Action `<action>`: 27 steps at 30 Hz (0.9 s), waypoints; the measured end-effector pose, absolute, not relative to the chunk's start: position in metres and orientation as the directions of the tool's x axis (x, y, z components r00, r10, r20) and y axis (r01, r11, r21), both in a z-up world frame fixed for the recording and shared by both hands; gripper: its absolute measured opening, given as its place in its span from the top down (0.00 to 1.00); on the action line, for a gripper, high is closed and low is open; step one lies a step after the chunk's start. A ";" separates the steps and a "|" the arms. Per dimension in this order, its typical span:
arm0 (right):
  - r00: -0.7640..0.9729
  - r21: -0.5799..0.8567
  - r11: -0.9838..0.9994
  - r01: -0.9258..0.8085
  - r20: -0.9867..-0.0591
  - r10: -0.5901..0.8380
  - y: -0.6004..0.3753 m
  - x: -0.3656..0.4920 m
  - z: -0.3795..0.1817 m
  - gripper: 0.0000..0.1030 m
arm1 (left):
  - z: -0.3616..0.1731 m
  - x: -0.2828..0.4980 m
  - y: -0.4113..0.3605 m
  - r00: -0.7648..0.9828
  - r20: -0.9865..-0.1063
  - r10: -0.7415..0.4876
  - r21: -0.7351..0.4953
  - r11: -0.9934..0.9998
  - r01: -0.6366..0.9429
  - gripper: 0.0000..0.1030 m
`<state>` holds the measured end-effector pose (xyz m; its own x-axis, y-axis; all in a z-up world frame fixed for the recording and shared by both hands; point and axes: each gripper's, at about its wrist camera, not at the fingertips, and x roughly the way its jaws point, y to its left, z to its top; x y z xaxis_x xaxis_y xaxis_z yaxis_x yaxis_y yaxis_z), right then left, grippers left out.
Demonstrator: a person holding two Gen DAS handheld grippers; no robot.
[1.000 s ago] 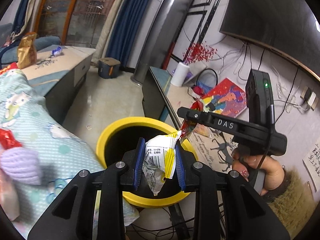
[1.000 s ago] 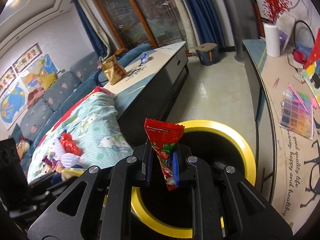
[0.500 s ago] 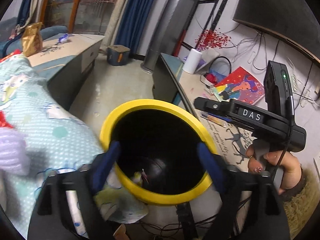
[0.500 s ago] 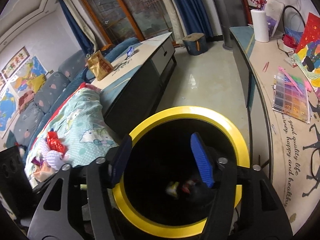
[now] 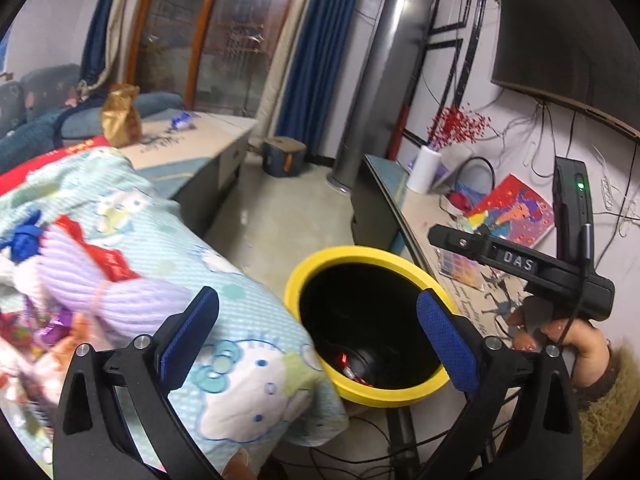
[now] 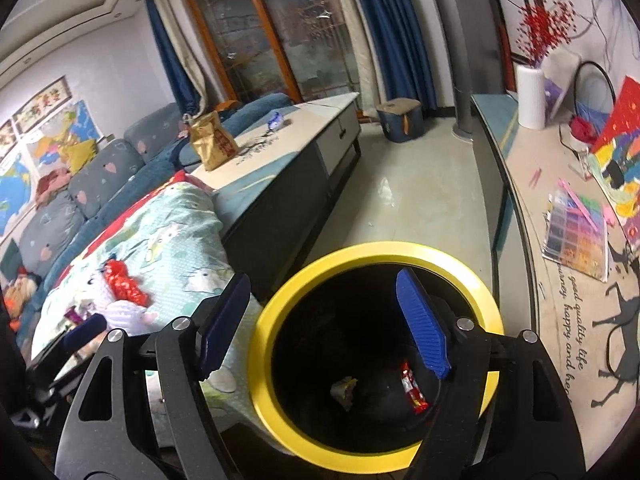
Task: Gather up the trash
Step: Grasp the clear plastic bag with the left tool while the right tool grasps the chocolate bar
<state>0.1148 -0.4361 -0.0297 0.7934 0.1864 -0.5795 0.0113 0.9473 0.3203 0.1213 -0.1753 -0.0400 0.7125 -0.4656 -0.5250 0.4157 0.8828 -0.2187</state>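
Both grippers, left gripper (image 5: 318, 330) and right gripper (image 6: 324, 320), are opening empty over the yellow bin (image 6: 376, 252); next, likely fetch wrappers (image 6: 122, 284) lying left.

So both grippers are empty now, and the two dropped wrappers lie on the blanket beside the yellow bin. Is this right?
Not quite. The right wrist view shows the red wrapper and the pale wrapper at the bottom of the yellow bin, not on the blanket. The left gripper and right gripper are indeed empty, jaws opening.
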 end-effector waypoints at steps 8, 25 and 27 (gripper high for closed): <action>0.804 0.297 0.953 -0.063 -0.551 0.224 -0.408 0.106 -0.013 0.34 | -0.022 0.111 -0.138 0.781 -0.478 -0.403 -0.200 0.915 0.350 0.06; 0.768 0.246 0.931 -0.269 -0.529 0.361 -0.328 0.088 0.007 0.34 | -0.008 0.101 -0.060 0.860 -0.437 -0.265 -0.234 0.956 0.175 0.06; 0.761 0.237 0.925 -0.296 -0.528 0.378 -0.318 0.086 0.009 0.34 | -0.008 0.100 -0.053 0.864 -0.437 -0.249 -0.236 0.959 0.158 0.06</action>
